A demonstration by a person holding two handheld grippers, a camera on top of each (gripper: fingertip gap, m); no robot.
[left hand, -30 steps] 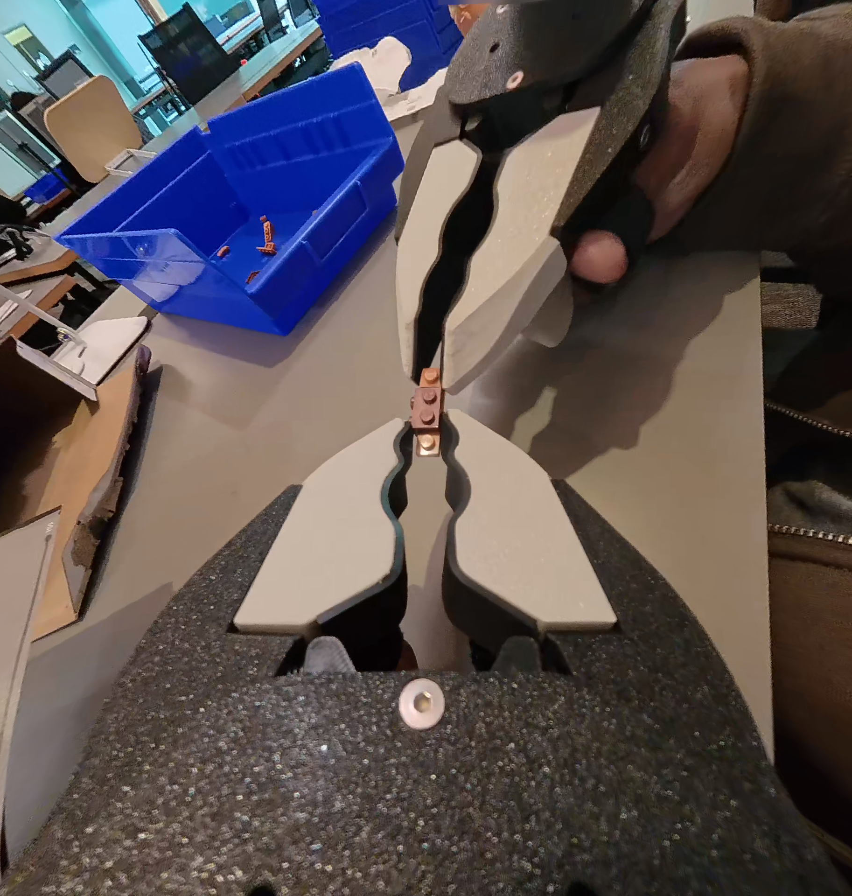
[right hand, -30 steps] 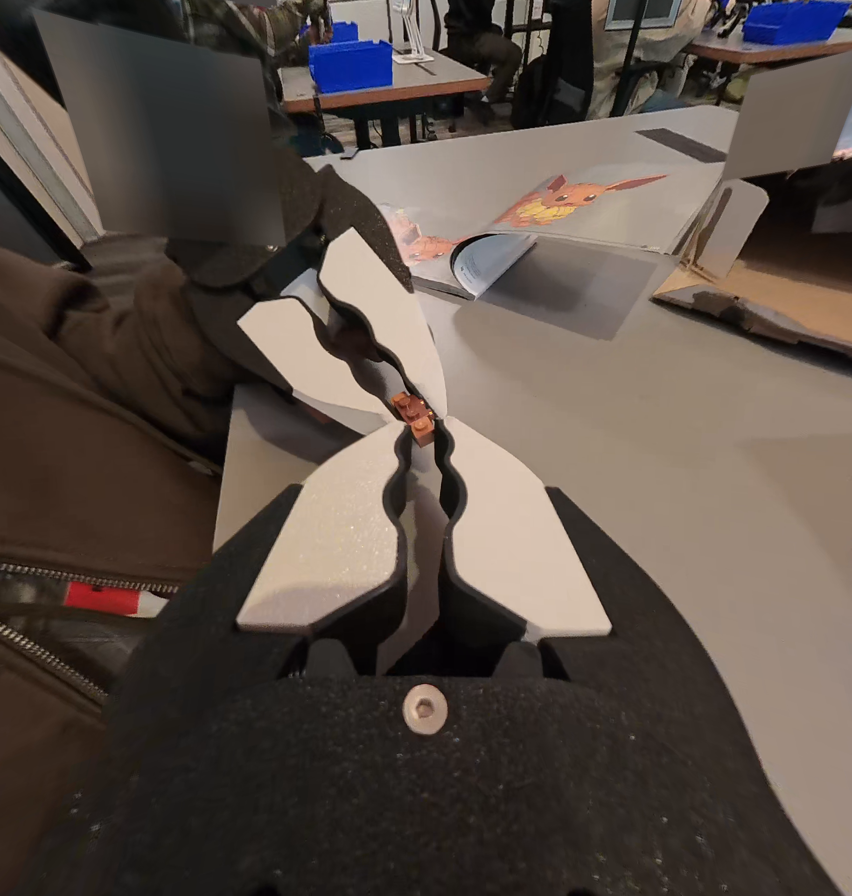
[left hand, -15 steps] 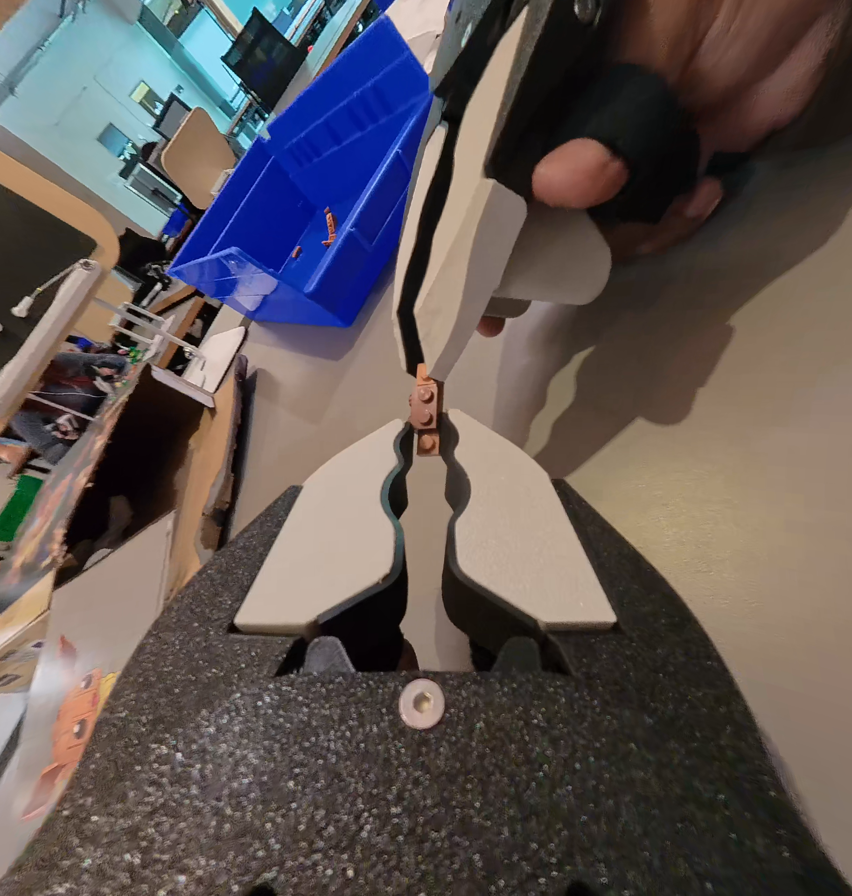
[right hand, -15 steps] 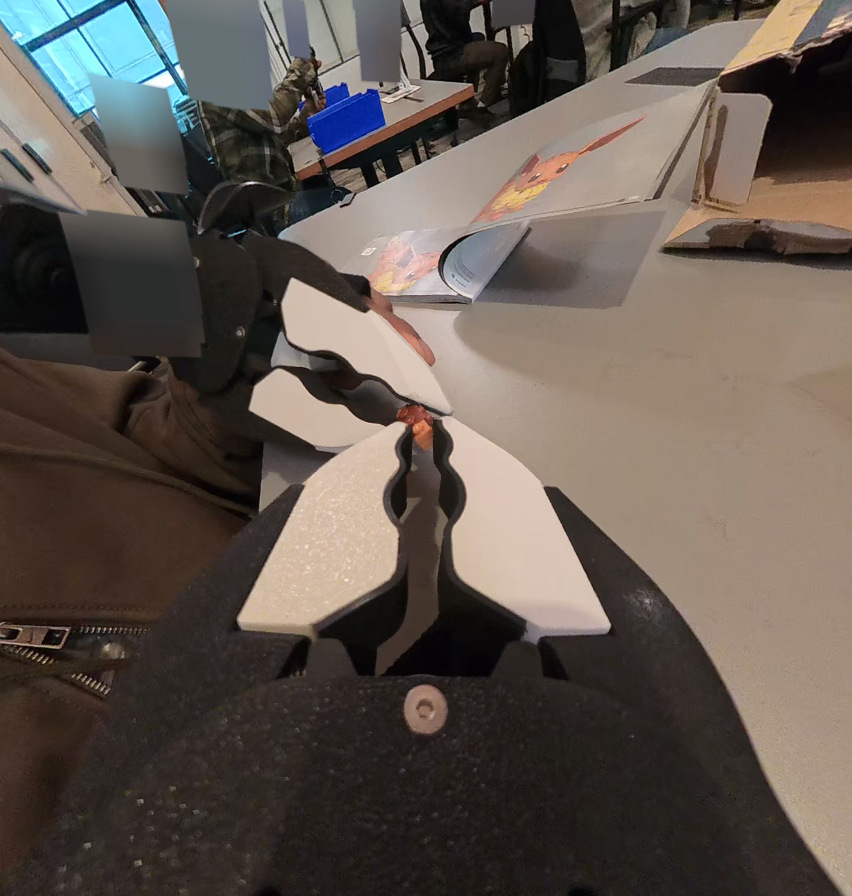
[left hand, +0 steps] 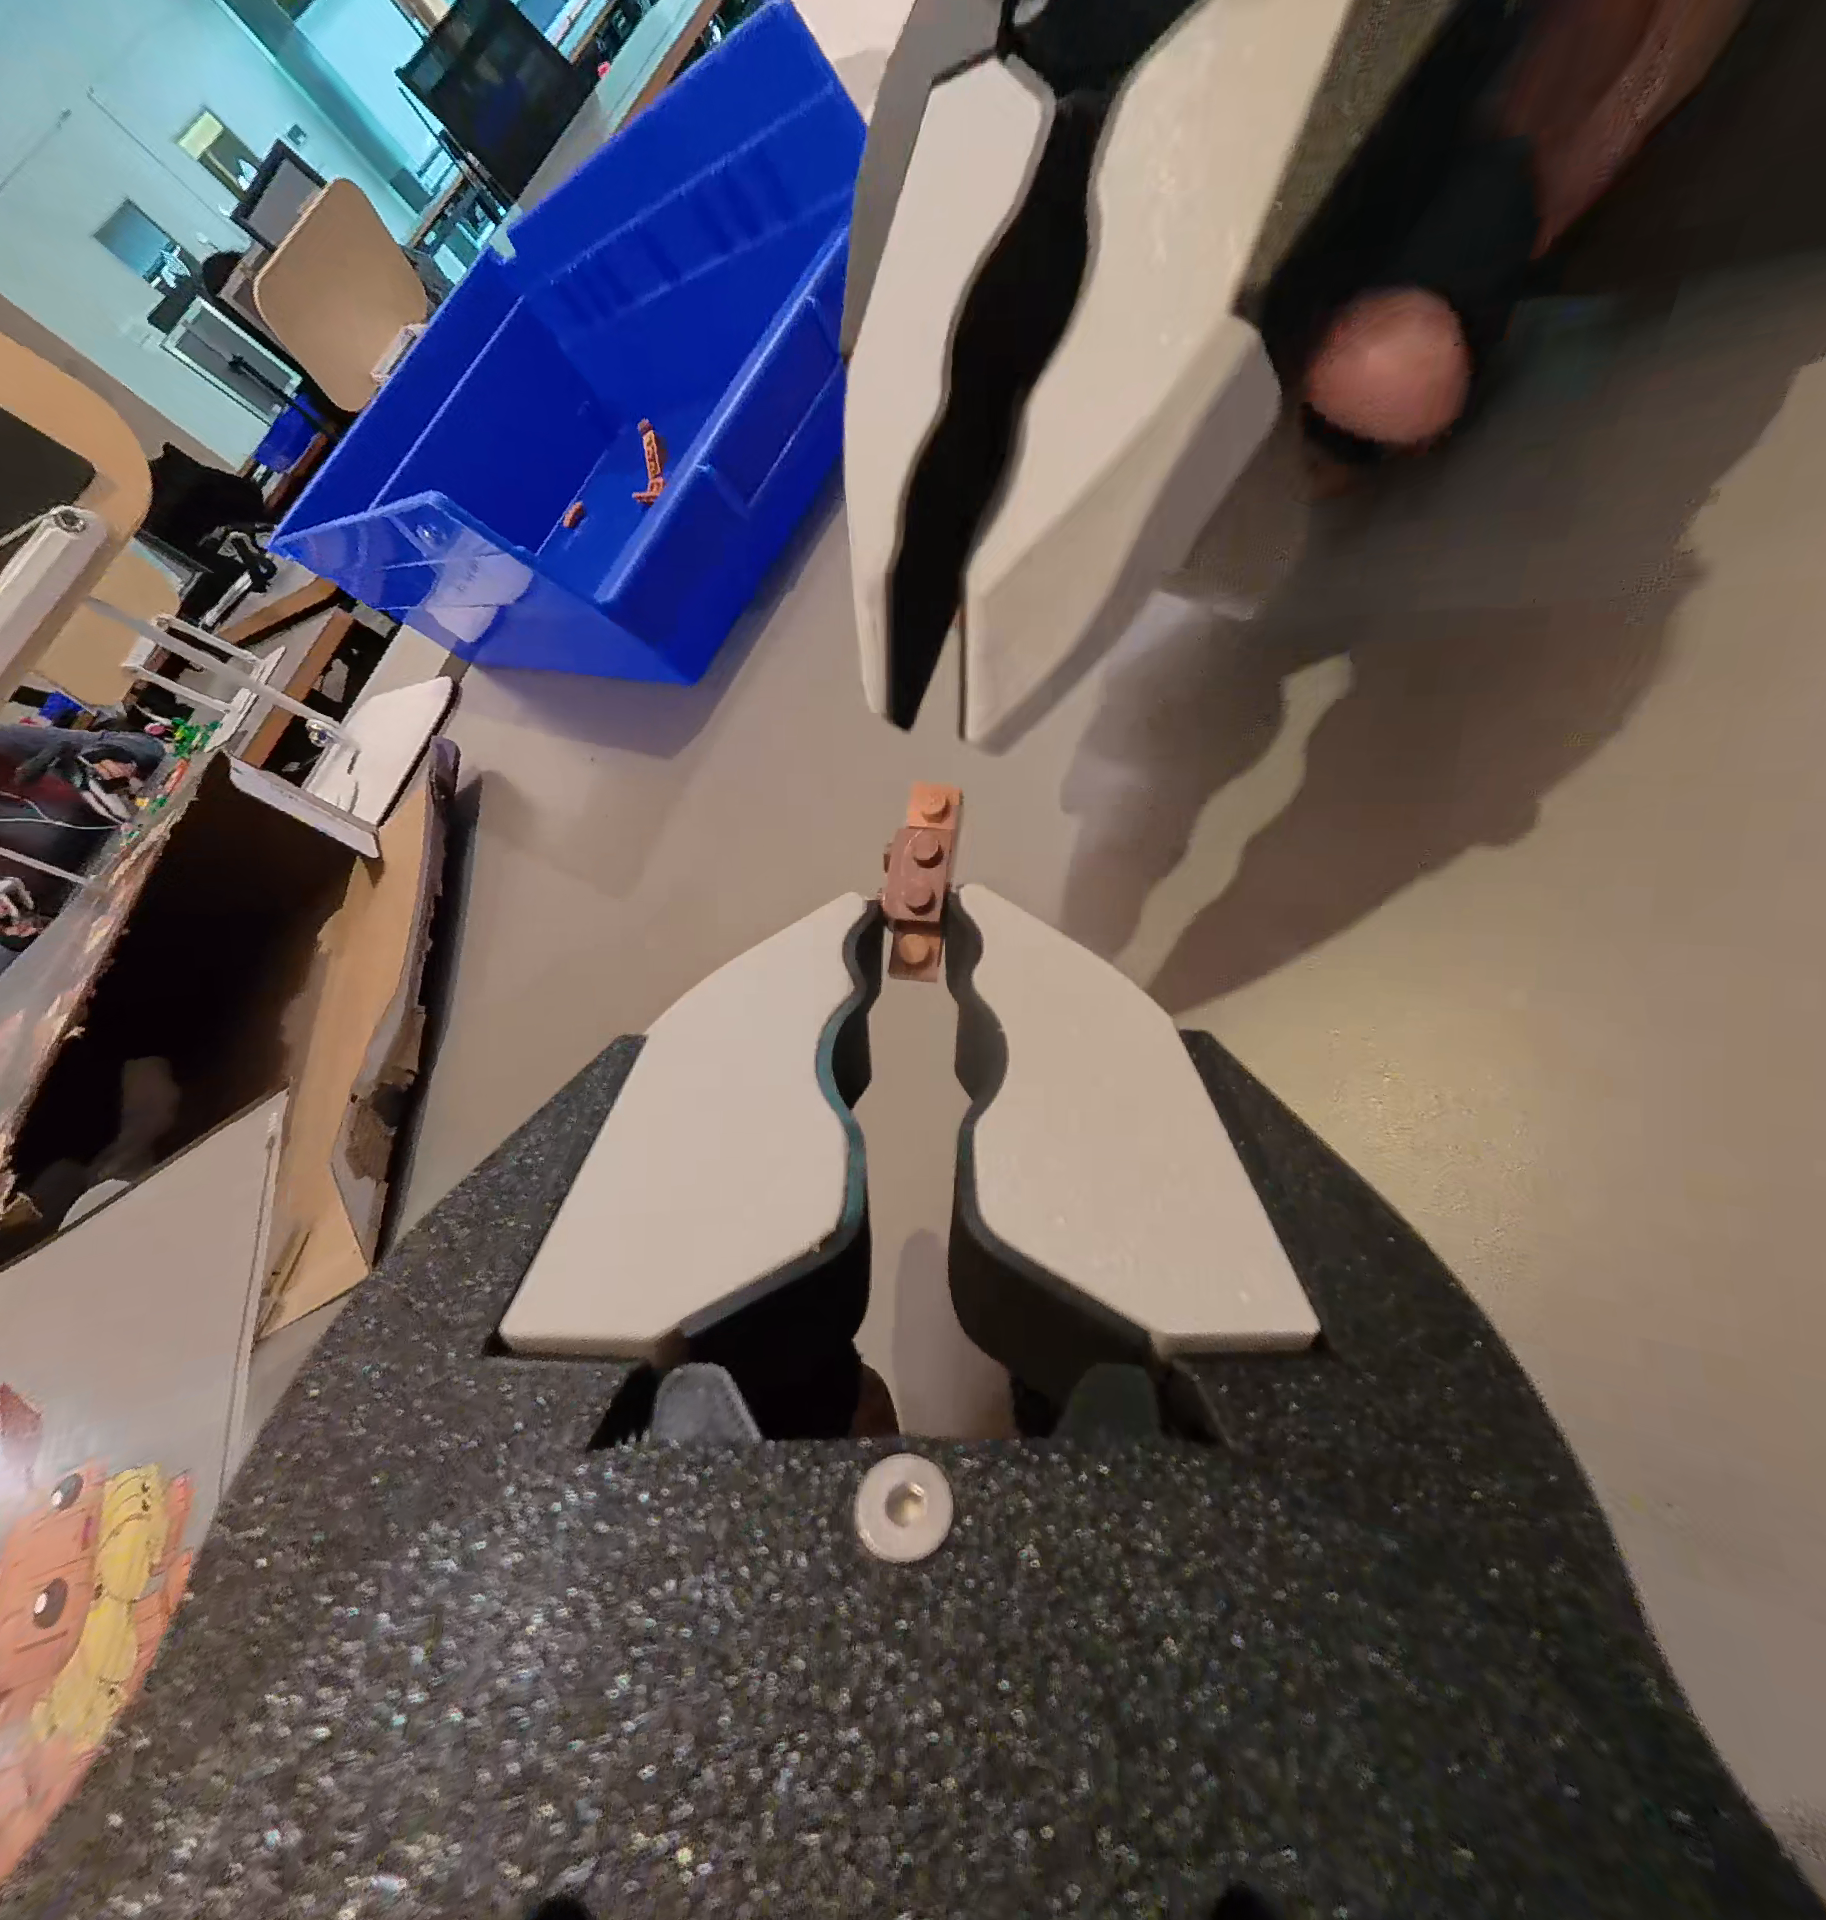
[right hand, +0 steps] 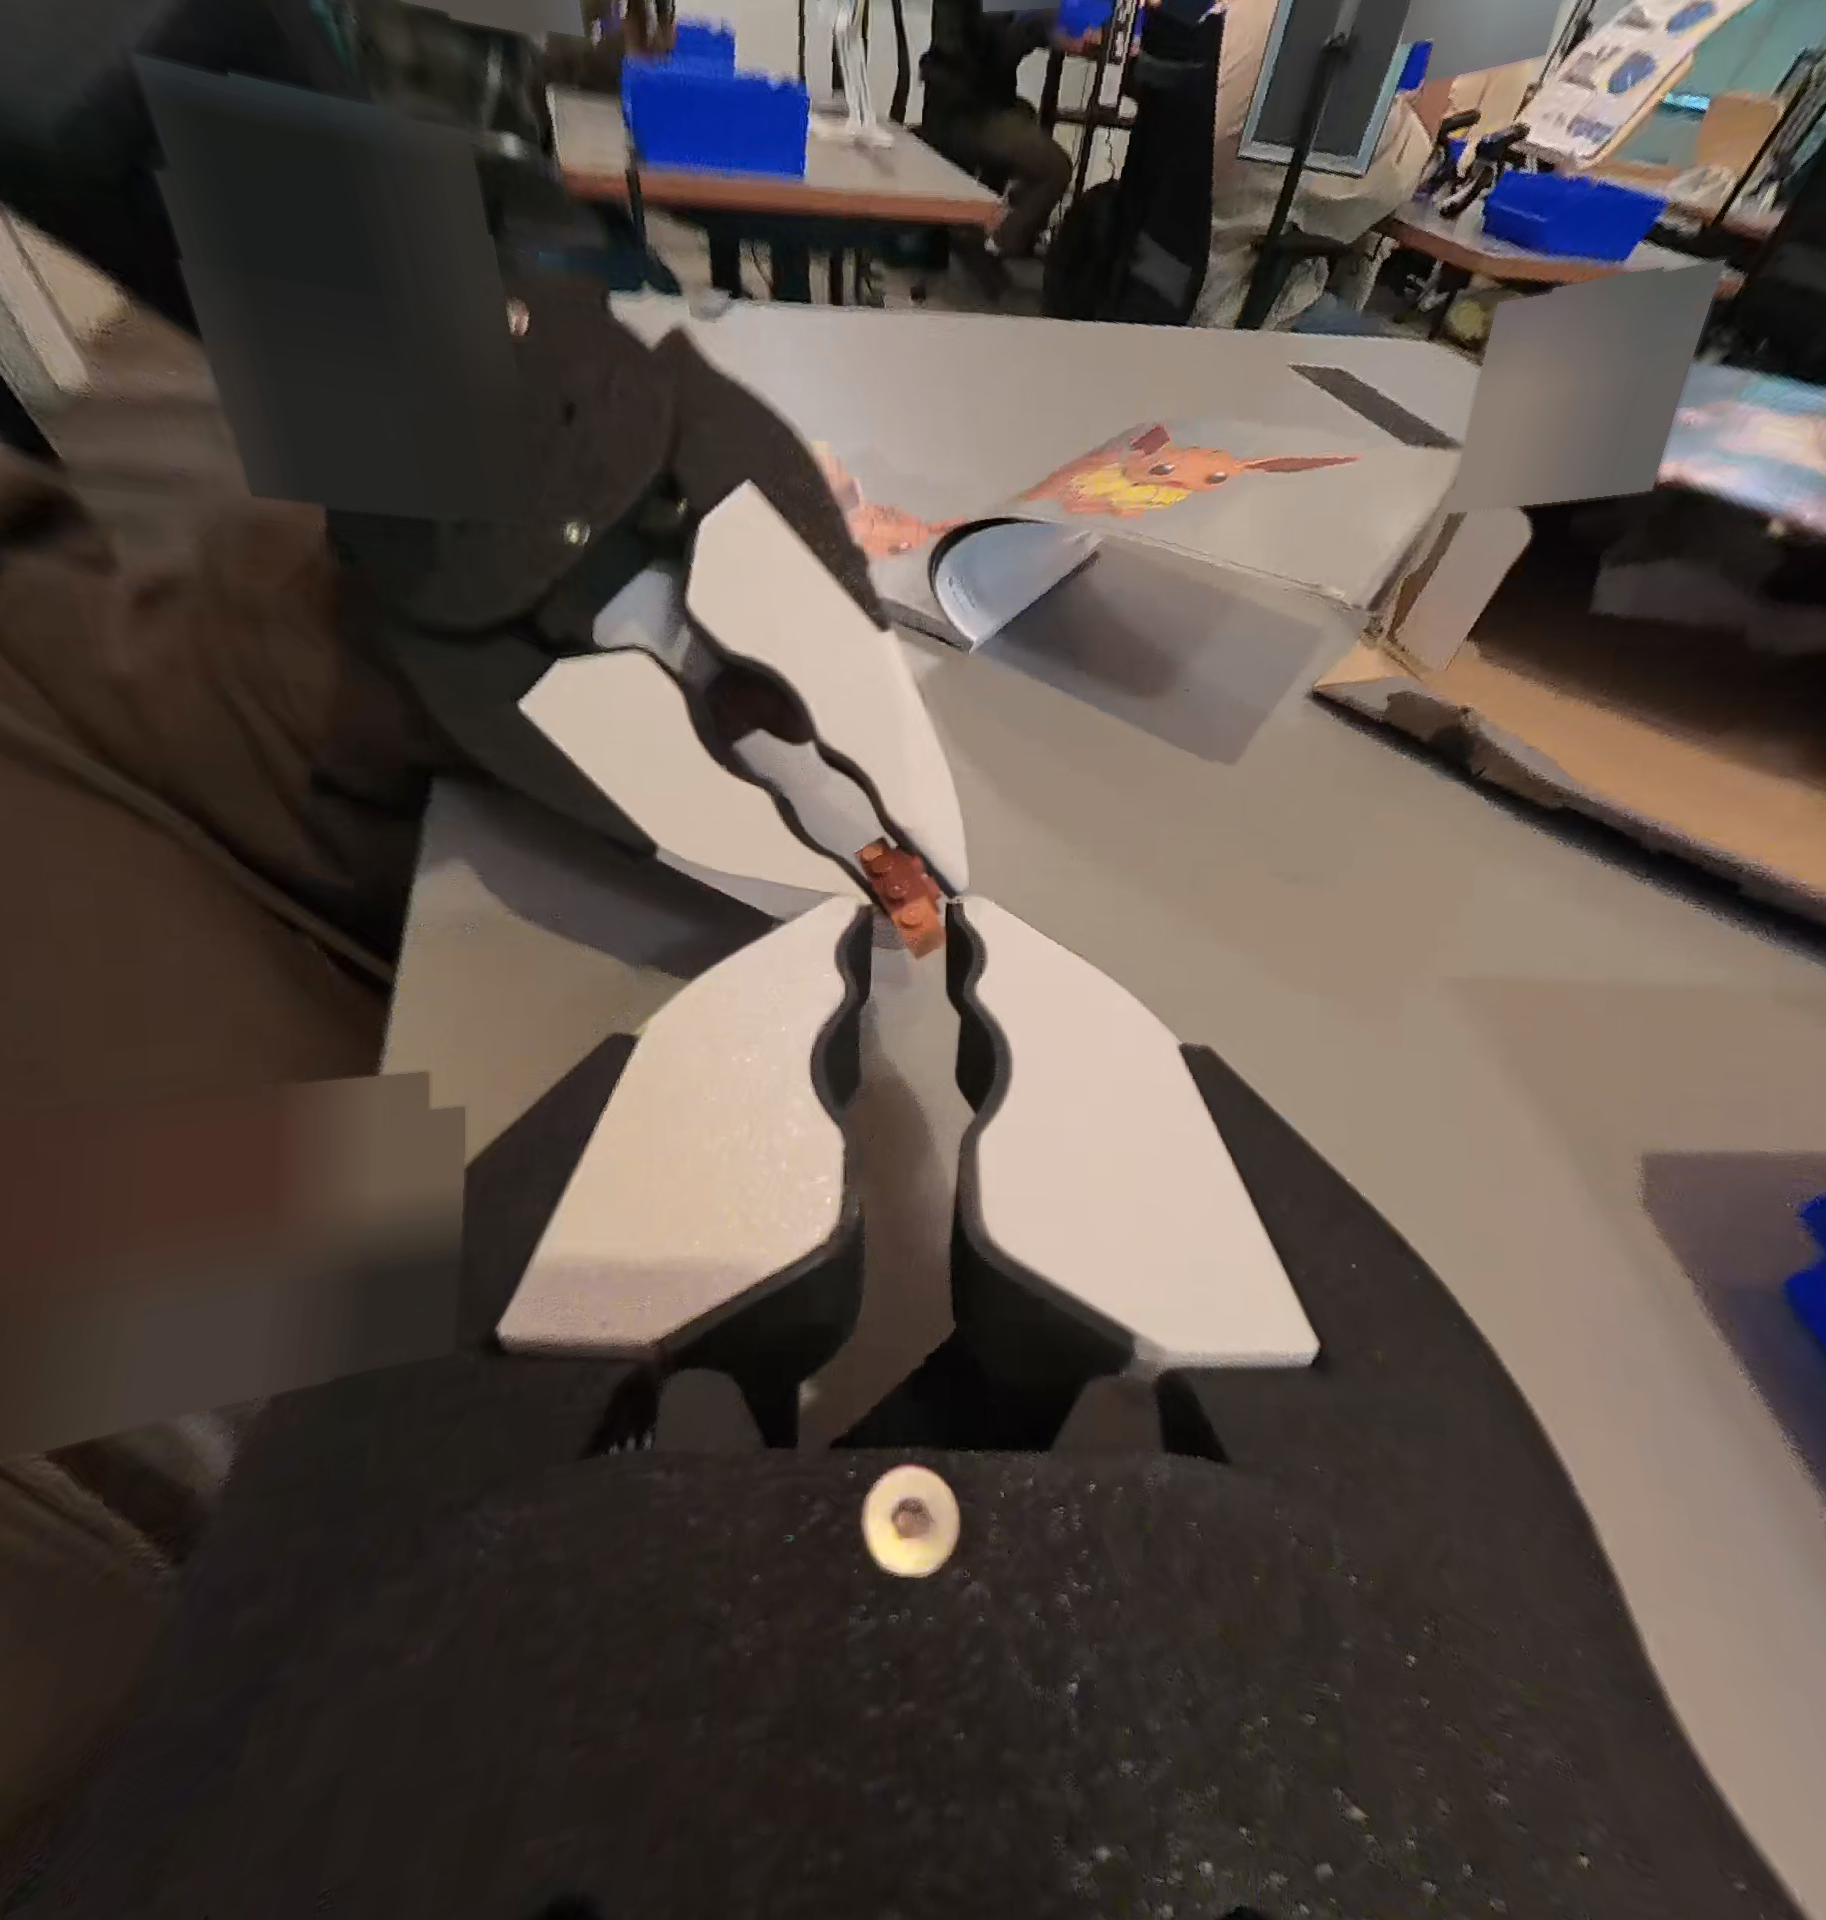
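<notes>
The left gripper [left hand: 917, 914] pinched a small brown brick assembly [left hand: 921, 883], its long axis pointing at the right gripper [left hand: 928, 717], whose slightly parted fingers hung empty just beyond above the grey table [left hand: 1511, 1143].

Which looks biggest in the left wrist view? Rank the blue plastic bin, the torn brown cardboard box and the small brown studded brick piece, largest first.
Tied first: blue plastic bin and torn brown cardboard box; the box is nearer and cropped, so unranked.
Last: small brown studded brick piece, clearly smallest.
</notes>
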